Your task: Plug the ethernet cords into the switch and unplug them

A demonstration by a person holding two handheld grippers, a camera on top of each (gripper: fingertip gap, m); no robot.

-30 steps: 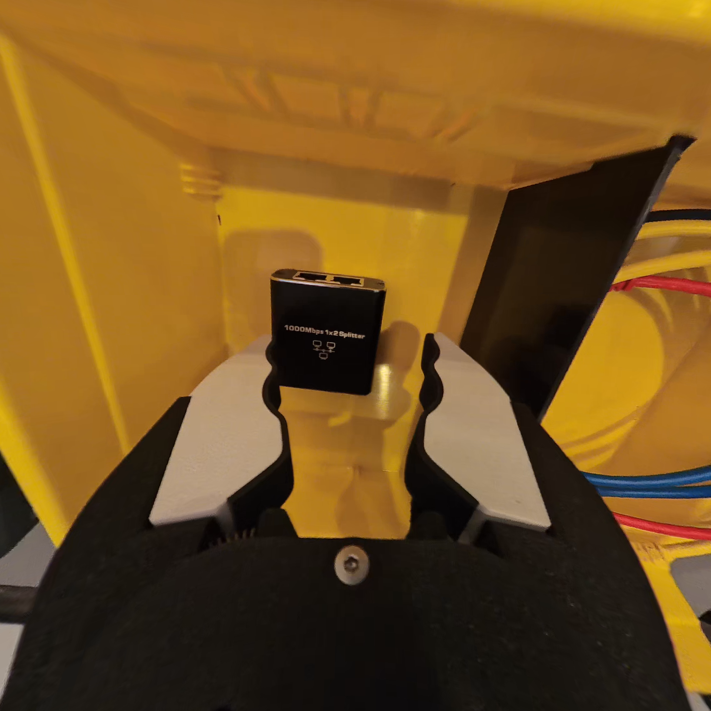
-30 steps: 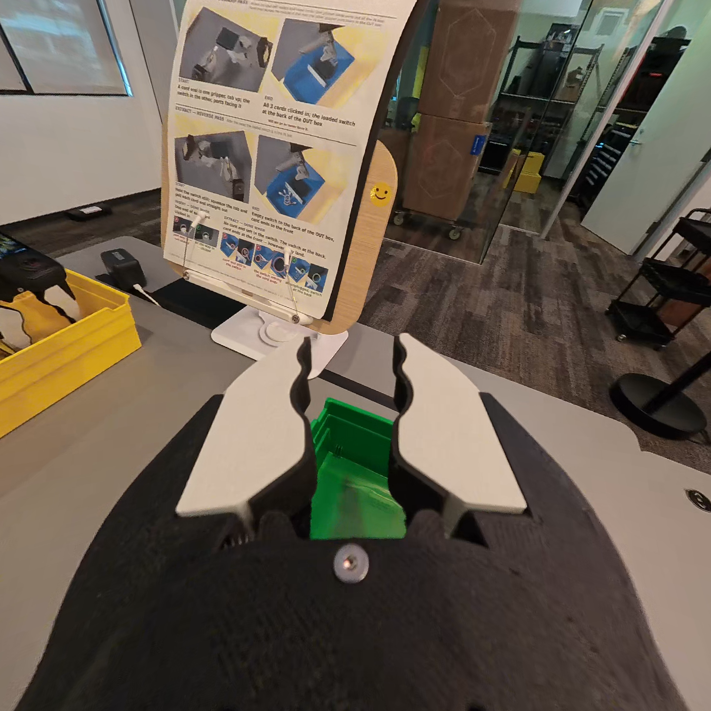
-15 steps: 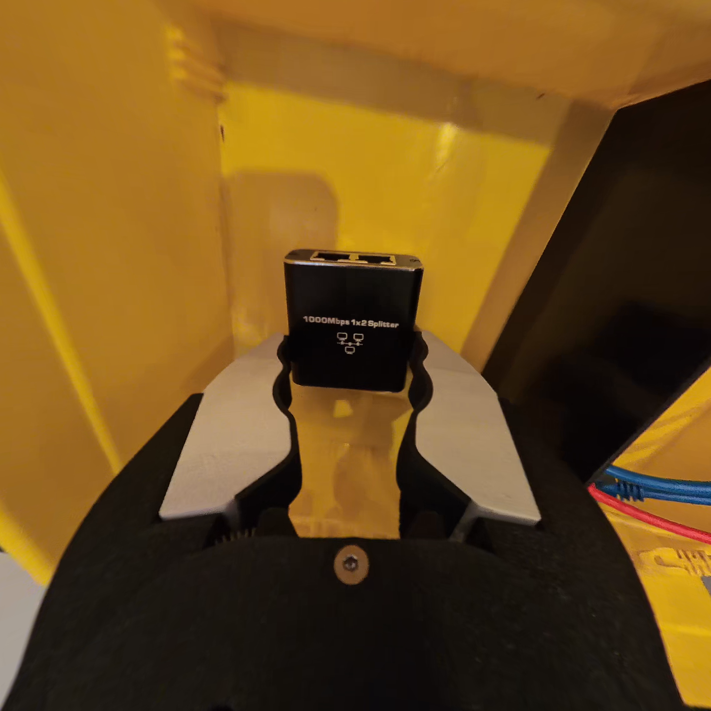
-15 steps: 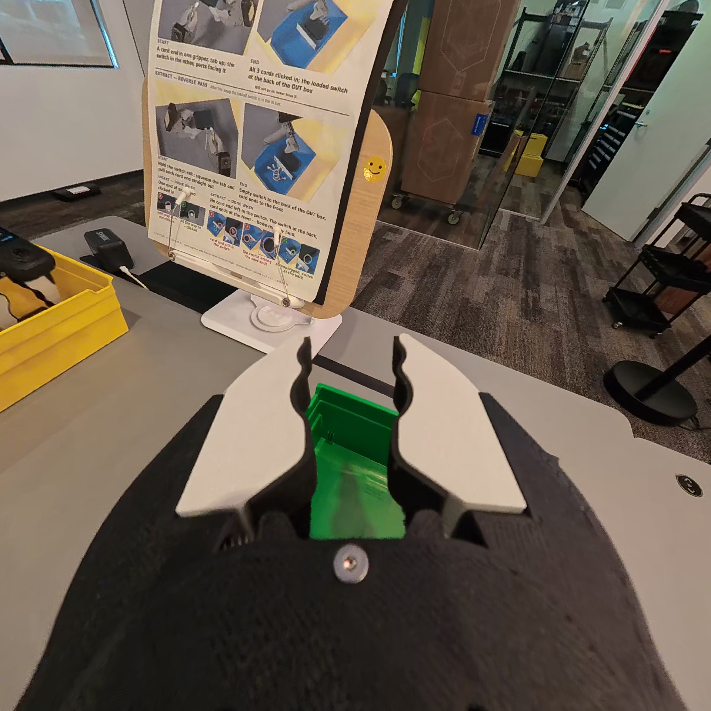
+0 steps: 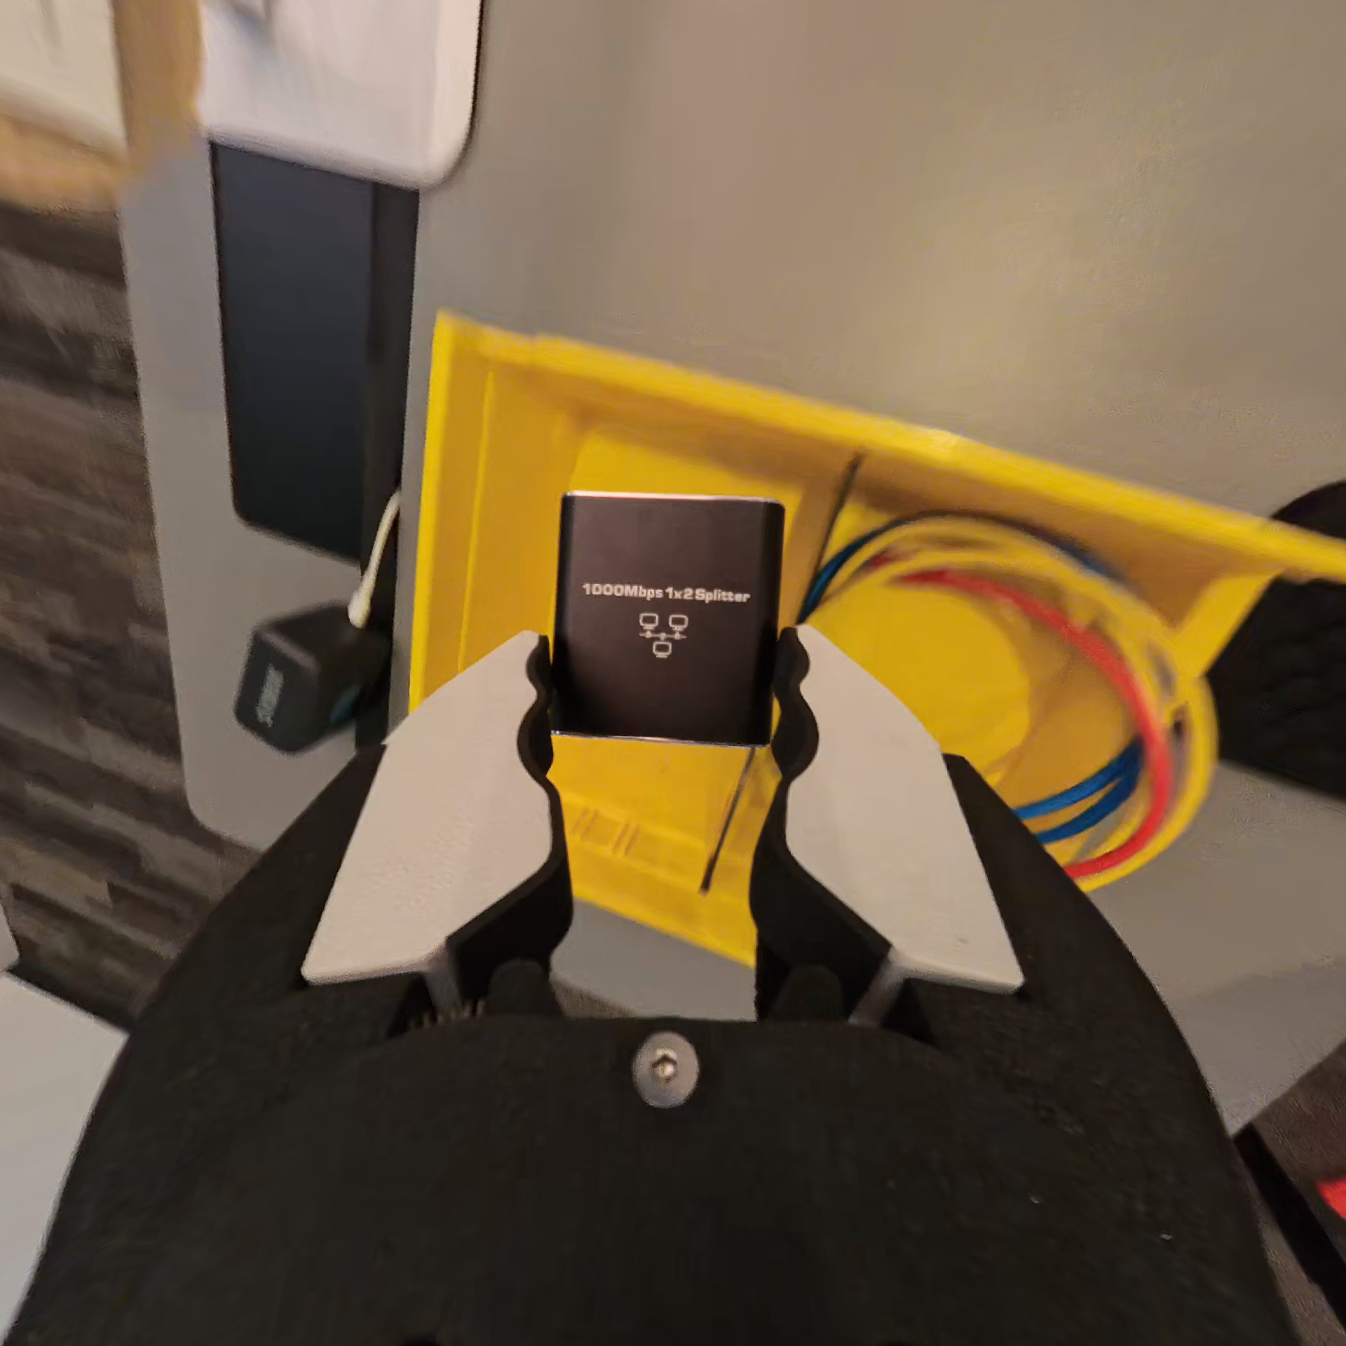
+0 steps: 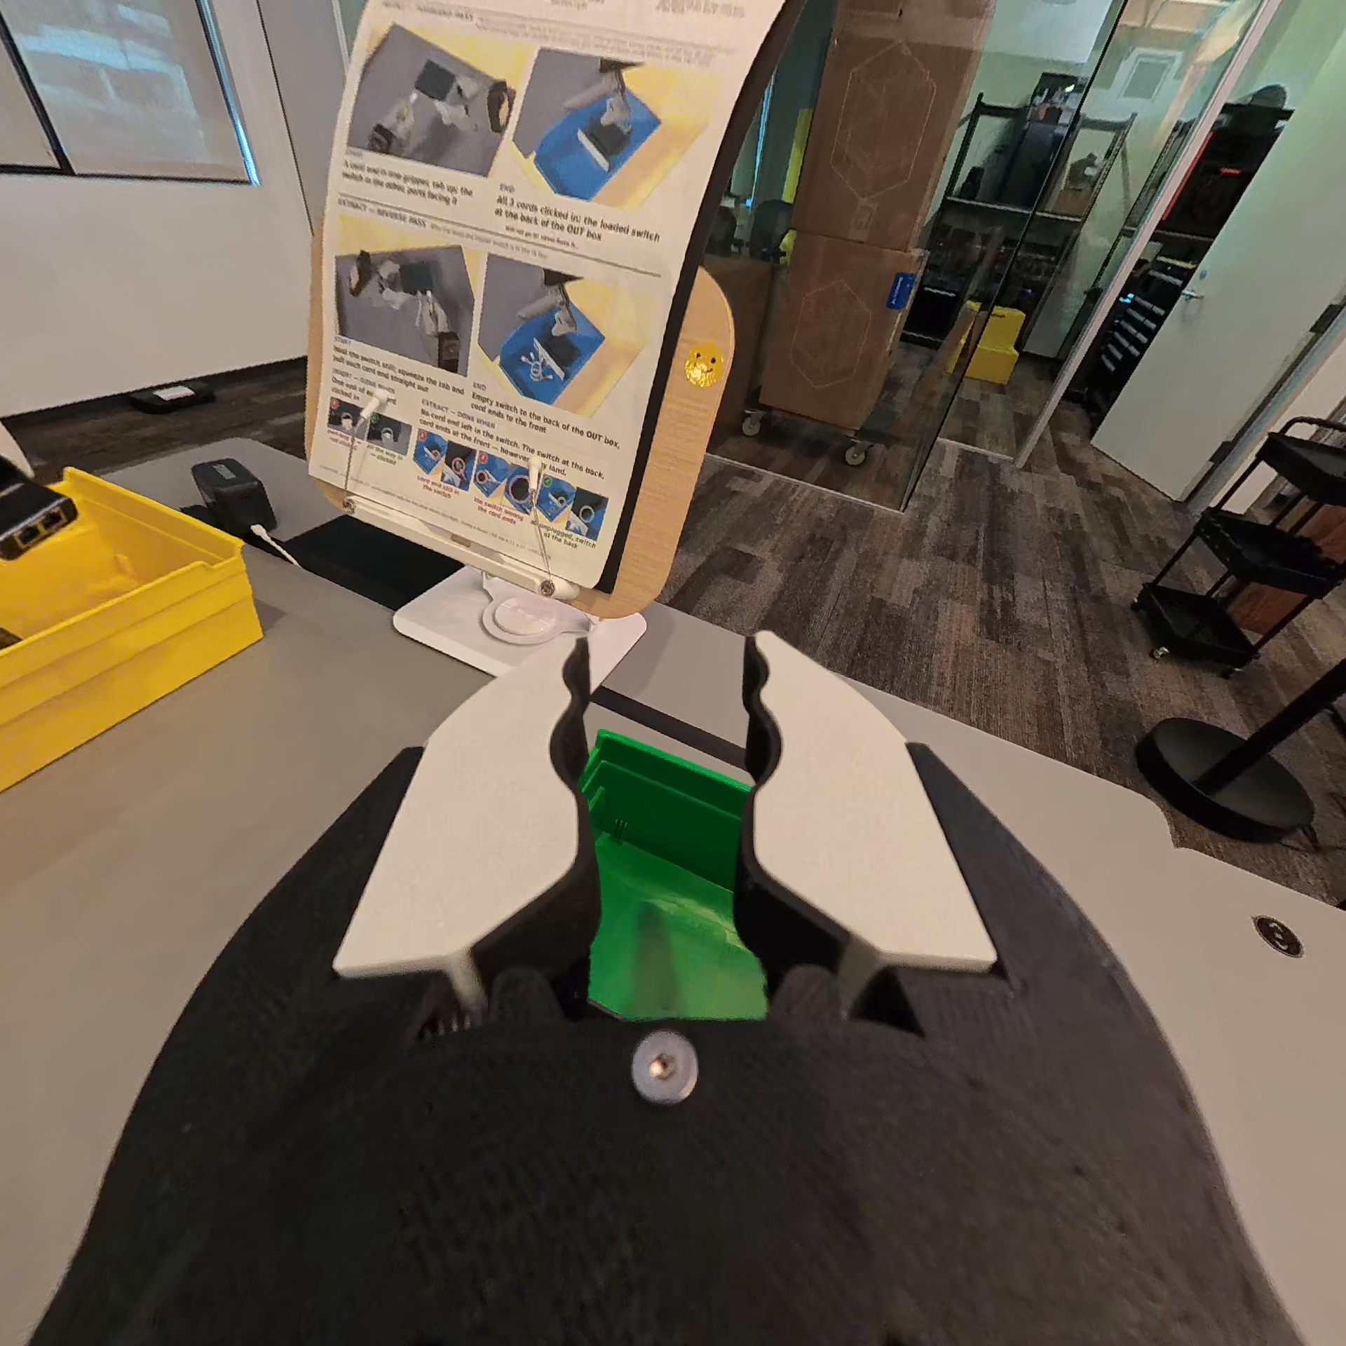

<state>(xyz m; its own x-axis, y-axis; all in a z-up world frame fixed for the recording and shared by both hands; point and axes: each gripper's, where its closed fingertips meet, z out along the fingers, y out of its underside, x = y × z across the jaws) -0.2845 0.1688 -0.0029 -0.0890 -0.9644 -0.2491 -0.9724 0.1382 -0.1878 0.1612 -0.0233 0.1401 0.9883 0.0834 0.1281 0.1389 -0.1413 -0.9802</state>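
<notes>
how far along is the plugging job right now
Early. Done: the left gripper has the black switch clamped between its pads, lifted above the yellow bin. Left: the red, blue and yellow cords lie coiled in the bin, none plugged in; the right gripper is open and empty.

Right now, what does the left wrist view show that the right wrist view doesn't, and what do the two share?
Only the left wrist view shows the left gripper with its fingers pressed on both sides of the black switch, and the coiled blue, red and yellow cords in the yellow bin.

Only the right wrist view shows the right gripper open and holding nothing, a green bin below it, and the instruction sheet on its stand.

Both show the yellow bin, the switch, the grey table and the small black adapter.
</notes>
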